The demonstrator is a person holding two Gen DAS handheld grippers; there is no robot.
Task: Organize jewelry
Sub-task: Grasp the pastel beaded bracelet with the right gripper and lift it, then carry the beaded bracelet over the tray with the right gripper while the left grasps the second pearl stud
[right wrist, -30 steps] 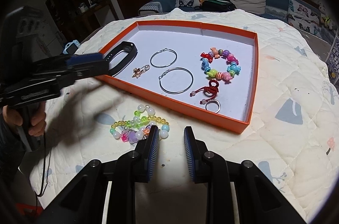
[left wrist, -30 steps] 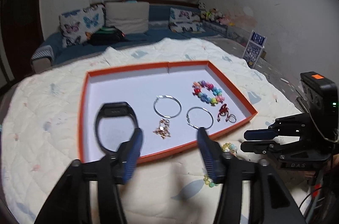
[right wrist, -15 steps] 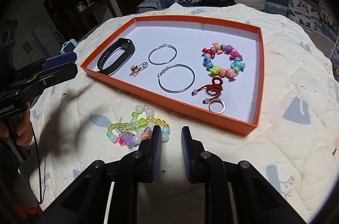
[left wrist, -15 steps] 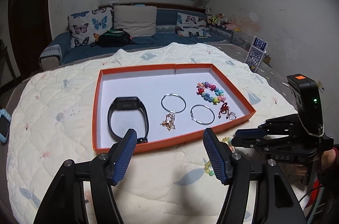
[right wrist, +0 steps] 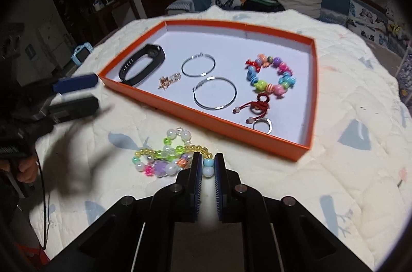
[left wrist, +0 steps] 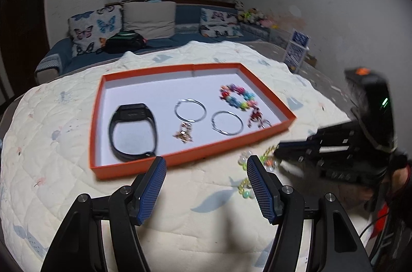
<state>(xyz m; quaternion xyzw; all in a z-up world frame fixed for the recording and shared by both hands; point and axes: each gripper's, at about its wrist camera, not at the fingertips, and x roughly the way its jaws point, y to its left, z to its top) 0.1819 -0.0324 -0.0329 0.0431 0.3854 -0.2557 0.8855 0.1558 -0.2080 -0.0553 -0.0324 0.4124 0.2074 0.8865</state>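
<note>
A: From the left wrist view, what do you see?

B: The left gripper (left wrist: pixel 204 170) hangs wide apart over the quilt (left wrist: pixel 51 143), just short of the tray (left wrist: pixel 267 97), with nothing between its pads. Its jaws have just been opening a little. I judge it is standing by, out of the way.

A: And the tray?

B: It holds a black band (left wrist: pixel 132 131), two hoops (left wrist: pixel 190 110) (left wrist: pixel 227 122), a small charm (left wrist: pixel 183 133), a bright bead bracelet (left wrist: pixel 238 97) and a red knot (left wrist: pixel 255 115). Each lies apart from the rest, likely so nothing tangles. Outside the tray, beside its near rim, the loose beads (left wrist: pixel 247 184) lie blurred, with the right gripper (left wrist: pixel 279 152) at them.

A: Now the right wrist view.

B: The right gripper (right wrist: pixel 208 162) has just been closing and its jaws stand narrow, pinched on the blue and white end of the beads (right wrist: pixel 170 156). The rest of the heap rests on the quilt (right wrist: pixel 334 169).

A: Why grip the end?

B: My guess is that one end lets the string trail free when raised. A ring (right wrist: pixel 262 123) sits by the tray's (right wrist: pixel 206 115) near wall, and the far side looks bare enough for the beads.
</note>
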